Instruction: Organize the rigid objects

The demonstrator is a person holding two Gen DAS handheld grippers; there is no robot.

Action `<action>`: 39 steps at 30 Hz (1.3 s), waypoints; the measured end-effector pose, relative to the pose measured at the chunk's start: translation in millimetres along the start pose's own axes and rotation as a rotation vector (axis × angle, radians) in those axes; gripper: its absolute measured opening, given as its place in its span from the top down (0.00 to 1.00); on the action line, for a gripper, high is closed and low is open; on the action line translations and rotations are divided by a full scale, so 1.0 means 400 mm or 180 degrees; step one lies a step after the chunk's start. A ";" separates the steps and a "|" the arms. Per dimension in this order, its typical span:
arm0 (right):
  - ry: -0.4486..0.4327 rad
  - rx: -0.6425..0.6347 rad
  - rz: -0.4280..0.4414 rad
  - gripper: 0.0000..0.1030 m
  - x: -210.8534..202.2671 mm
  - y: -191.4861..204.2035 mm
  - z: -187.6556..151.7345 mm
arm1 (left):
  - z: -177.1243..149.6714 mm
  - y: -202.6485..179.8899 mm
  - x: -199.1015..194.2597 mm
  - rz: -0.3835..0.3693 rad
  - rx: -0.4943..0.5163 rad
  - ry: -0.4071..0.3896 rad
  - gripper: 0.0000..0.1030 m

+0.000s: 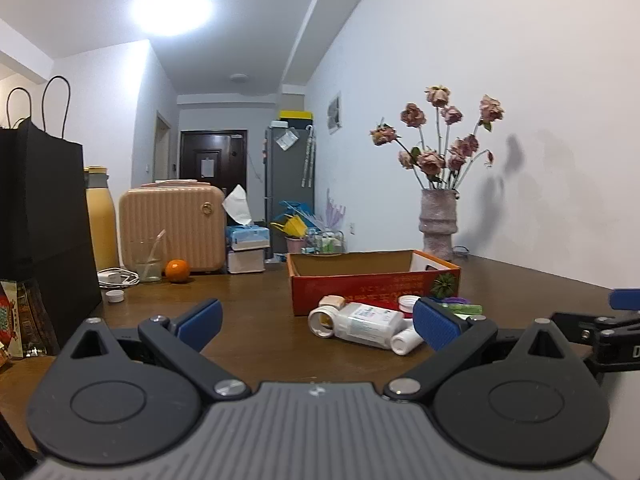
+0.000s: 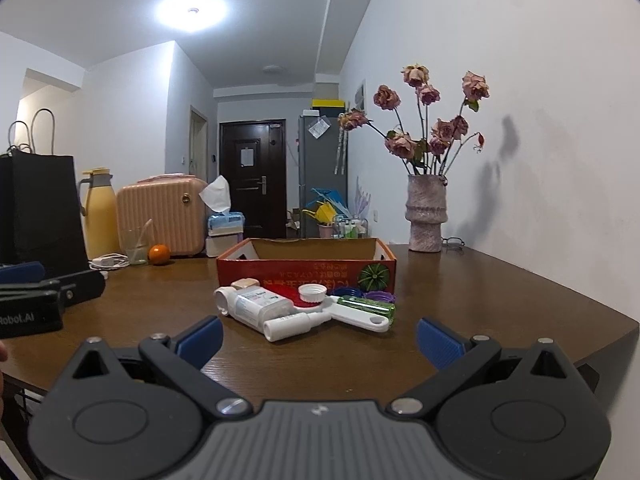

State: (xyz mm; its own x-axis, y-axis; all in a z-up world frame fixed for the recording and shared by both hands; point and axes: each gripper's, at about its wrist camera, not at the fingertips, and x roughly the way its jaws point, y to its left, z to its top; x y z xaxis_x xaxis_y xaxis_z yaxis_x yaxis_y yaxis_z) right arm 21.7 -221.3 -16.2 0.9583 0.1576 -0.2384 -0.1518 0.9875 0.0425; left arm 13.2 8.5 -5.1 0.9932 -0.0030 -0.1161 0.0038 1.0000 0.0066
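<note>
While both grippers, left (image 1: 318, 326) and right (image 2: 318, 340), gape wide and empty above the near edge of the dark wooden table (image 2: 500, 280), smooth white plastic bottles (image 2: 260, 307) and round caps (image 2: 313, 292) lie heaped mid-table, touching a shallow red cardboard box (image 2: 306, 270).

Small rigid items (image 2: 304, 312), white bottles, caps and a green tube, lie clustered touching the open red cardboard box (image 2: 306, 270), on its near side
</note>
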 end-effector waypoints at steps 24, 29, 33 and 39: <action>0.0855 0.0063 0.0489 0.00 0.475 -0.071 0.034 | 0.010 0.063 0.501 -0.0023 -0.0050 0.0851 0.00; 0.0873 -0.0032 0.0720 0.00 0.575 -0.062 0.077 | 0.016 0.083 0.650 -0.0292 -0.0105 0.1111 0.00; 0.0898 -0.0008 0.0740 0.18 0.663 -0.062 0.100 | -0.007 0.095 0.740 -0.0532 -0.0175 0.1324 0.00; 0.0960 0.0035 0.0817 0.25 0.768 -0.063 0.105 | -0.045 0.136 0.796 -0.0668 -0.0521 0.1458 0.07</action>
State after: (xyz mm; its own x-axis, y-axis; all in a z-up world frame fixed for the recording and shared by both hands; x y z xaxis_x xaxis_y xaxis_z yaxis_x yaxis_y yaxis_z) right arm 330.0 -198.0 -49.6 0.7751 0.3953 -0.4929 -0.3732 0.9159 0.1477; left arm 327.6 62.2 -59.5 0.8205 -0.2365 -0.5205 0.1425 0.9663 -0.2144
